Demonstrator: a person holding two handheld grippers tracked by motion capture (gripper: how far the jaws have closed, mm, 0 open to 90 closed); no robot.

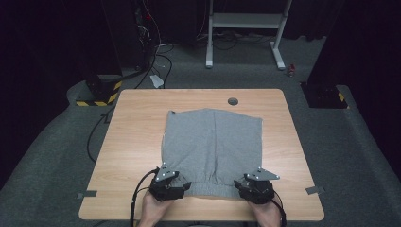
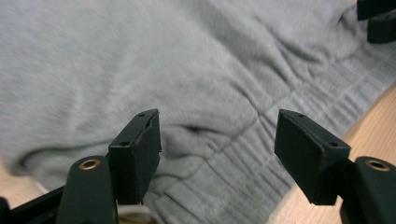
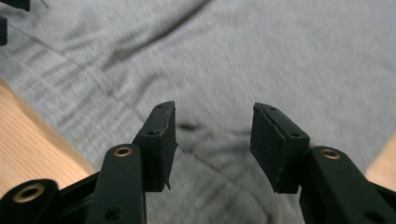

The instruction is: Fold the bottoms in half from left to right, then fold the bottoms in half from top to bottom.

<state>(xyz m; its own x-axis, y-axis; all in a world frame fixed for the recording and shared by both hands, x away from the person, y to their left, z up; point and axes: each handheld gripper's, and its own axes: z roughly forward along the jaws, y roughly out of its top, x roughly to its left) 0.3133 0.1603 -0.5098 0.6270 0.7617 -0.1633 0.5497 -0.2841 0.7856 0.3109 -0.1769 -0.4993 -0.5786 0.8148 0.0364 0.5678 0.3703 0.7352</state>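
Grey sweat shorts (image 1: 212, 146) on the desk (image 1: 132, 142) — soft, limp (best pinched at the elastic waistband (image 2: 243, 154)) — both hand-held grippers, left (image 2: 217, 140) and right (image 3: 212, 140), gaping, empty.

Both your grippers are all black, each topped with a grey three-cornered plate and trailing a black cable toward 6 o'clock. The left gripper (image 2: 217, 135) and right gripper (image 3: 212, 140) have chunky black pads, brass-ringed holes and small screws. No sleeves showing.
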